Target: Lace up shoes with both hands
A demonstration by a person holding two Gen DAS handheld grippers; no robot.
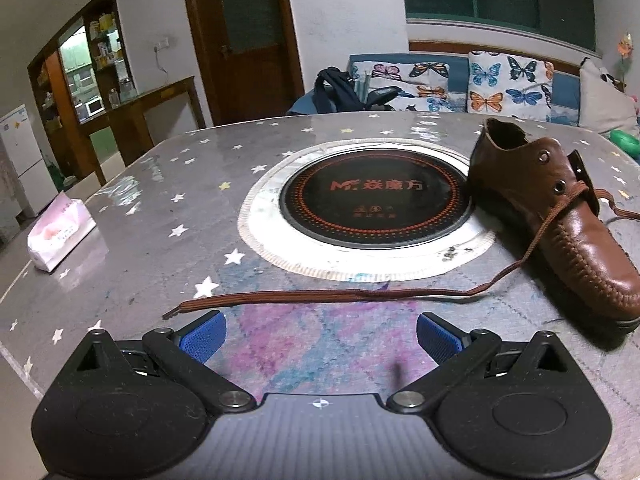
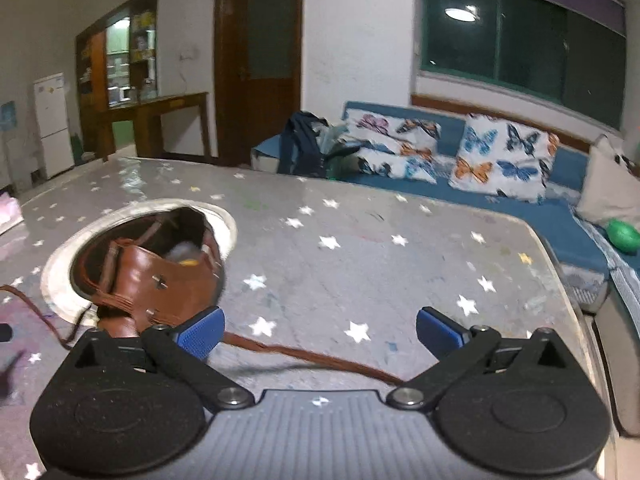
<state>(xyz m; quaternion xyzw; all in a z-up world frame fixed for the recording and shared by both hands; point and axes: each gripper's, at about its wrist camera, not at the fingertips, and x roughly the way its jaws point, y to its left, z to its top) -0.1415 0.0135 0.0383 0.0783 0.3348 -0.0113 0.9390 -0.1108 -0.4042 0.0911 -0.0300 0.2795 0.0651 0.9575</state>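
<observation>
A brown leather shoe (image 1: 560,216) sits upright on a star-patterned table (image 1: 160,208), its heel resting at the edge of a round cooktop (image 1: 372,196) set into the tabletop. A brown lace (image 1: 320,295) is threaded through the lower eyelets; one end runs down the shoe's side and lies flat across the table, stretching just ahead of the left gripper (image 1: 320,338), whose blue pads (image 1: 202,336) stand spread wide with nothing between them and clear of the lace. In the right wrist view the shoe (image 2: 160,280) appears from the heel side, its opening showing something pale and yellow inside that is too blurred to identify. The other end of the lace (image 2: 312,356) trails from the shoe across the table and passes beneath the right gripper (image 2: 320,332), which is also spread wide and grips nothing. A white-and-pink tissue pack (image 1: 60,236) lies near the table's far left edge. Beyond the table, a blue sofa (image 2: 568,224) carries butterfly-print cushions (image 2: 504,160), a dark bag (image 2: 304,144) and a green object (image 2: 622,234).
</observation>
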